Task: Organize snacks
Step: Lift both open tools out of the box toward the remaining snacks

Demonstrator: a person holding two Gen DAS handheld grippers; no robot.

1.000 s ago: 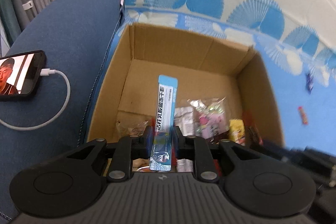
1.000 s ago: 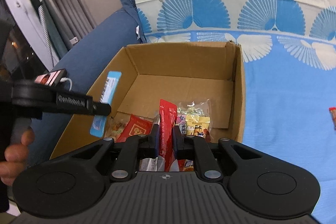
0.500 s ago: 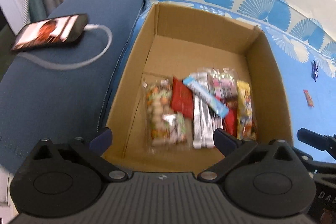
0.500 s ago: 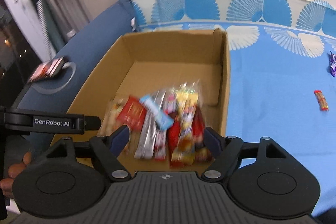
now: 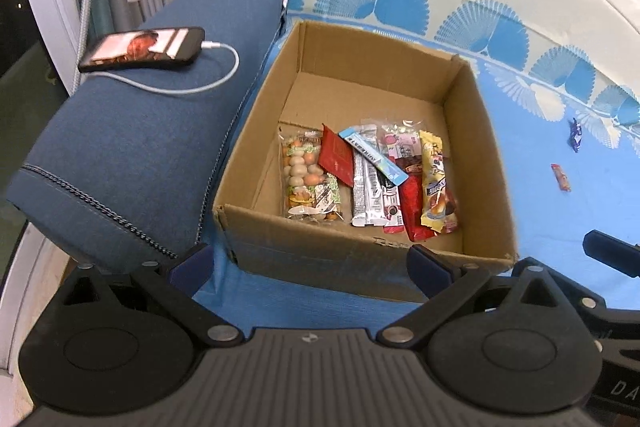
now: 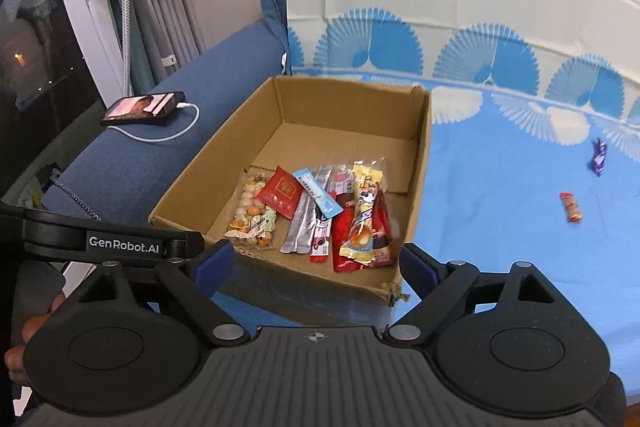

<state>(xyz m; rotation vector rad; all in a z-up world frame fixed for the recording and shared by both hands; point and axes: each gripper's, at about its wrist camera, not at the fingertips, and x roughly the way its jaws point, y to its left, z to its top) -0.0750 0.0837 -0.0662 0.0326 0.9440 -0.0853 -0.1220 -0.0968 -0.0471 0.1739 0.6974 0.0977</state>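
Inside the cardboard box [image 5: 466,131], along its near wall, the snacks lie packed side by side: a clear bag of coated nuts [image 5: 307,179] on the left, a red sachet [image 5: 337,155] next to it, silver stick packs [image 5: 366,191], and a light-blue stick pack [image 5: 374,157] thrown diagonally across the top of them. Further right sits a red wrapper [image 5: 414,203] with a yellow cartoon-printed packet [image 5: 435,183] lying on it. The far half of the box floor is bare cardboard. Both sets of tongs hang just short of the box's near wall, fingers spread wide, nothing between them: the left tongs [image 5: 310,265] and the right tongs [image 6: 316,263] alike. Out on the blue fan-print sofa cover [image 6: 500,187], well apart from the box, lie two loose sweets, a small red-and-orange candy [image 6: 571,207] and a purple-wrapped one [image 6: 599,157]. On the denim-blue sofa armrest [image 5: 132,147] beside the box rests a smartphone [image 5: 144,49], screen lit, white charging cable [image 5: 188,87] plugged in.
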